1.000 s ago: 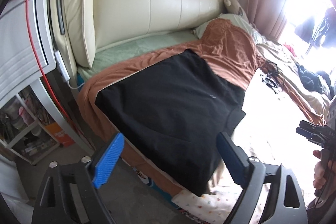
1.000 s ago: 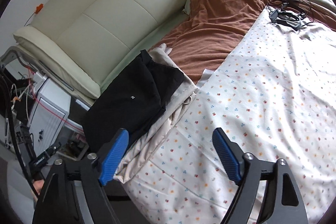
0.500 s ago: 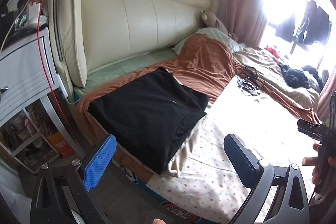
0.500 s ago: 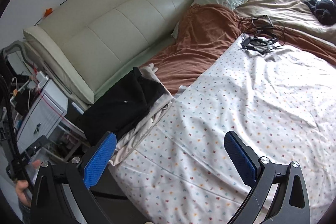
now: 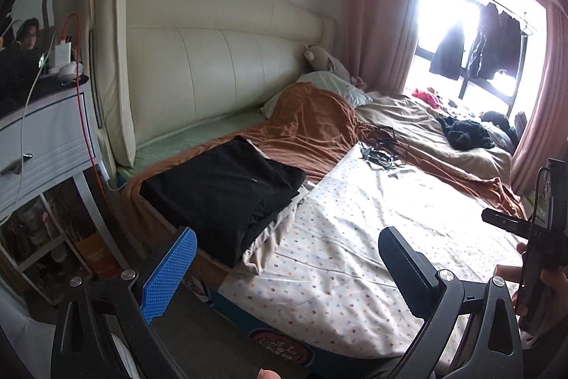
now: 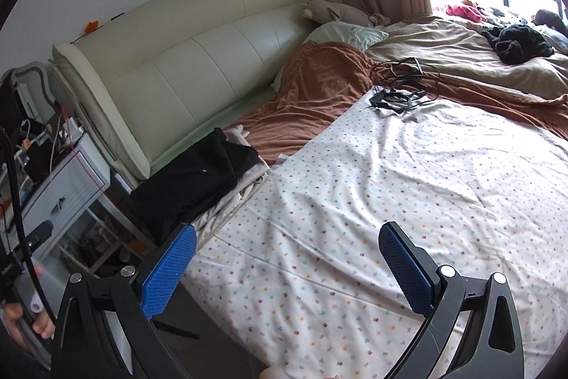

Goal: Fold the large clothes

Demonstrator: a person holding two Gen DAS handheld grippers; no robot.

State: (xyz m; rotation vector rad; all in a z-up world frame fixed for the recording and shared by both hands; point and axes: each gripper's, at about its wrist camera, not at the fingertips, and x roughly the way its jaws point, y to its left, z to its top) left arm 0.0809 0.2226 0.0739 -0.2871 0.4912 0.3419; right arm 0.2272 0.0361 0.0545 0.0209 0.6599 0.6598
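Covering most of the bed: spotted sheet (image 6: 408, 187), lying bare and rumpled. Resting folded at bed corner, overhanging edge: black garment (image 5: 227, 190); slipping floorward if nudged. Hovering spread wide, gripping nothing: left gripper (image 5: 287, 269), right gripper (image 6: 287, 265). Risking snagging: cable tangle (image 6: 401, 91).
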